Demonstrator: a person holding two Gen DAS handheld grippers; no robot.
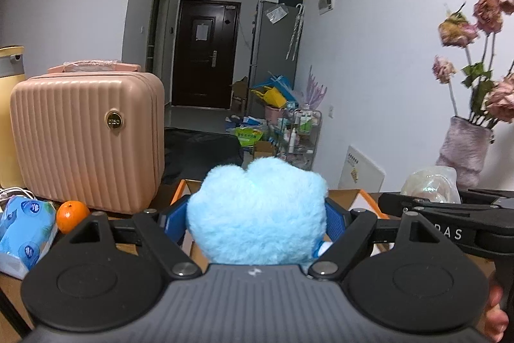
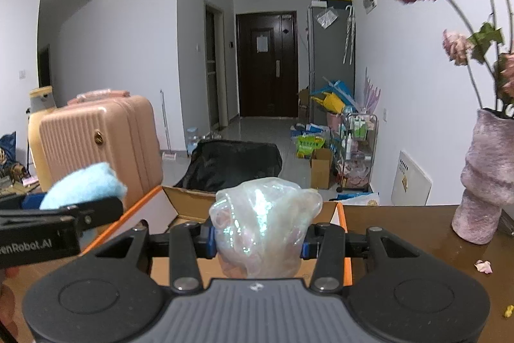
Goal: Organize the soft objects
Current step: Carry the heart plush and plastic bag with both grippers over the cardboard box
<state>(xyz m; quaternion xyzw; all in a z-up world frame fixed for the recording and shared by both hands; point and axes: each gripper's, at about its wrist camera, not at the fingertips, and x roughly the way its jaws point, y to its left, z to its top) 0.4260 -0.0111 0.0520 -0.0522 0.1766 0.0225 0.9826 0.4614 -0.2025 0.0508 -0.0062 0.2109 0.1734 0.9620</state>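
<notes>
Blue plush toy (image 1: 257, 211) sits clamped between the left gripper (image 1: 257, 216) fingers above the open cardboard box (image 1: 350, 198) on the surface, while in the right wrist view the right gripper (image 2: 258, 238) fingers pinch an iridescent plastic-wrapped soft bundle (image 2: 263, 221) over that box's far edge

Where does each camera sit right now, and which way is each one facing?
Left wrist: rides the left tongs, facing the hallway door; shows its fingers clamping the blue plush, and the right tongs at right.
Right wrist: rides the right tongs, facing the same way; shows its fingers gripping the iridescent bundle, and the left tongs at left.
Shared: open cardboard box, pink suitcase, vase.
</notes>
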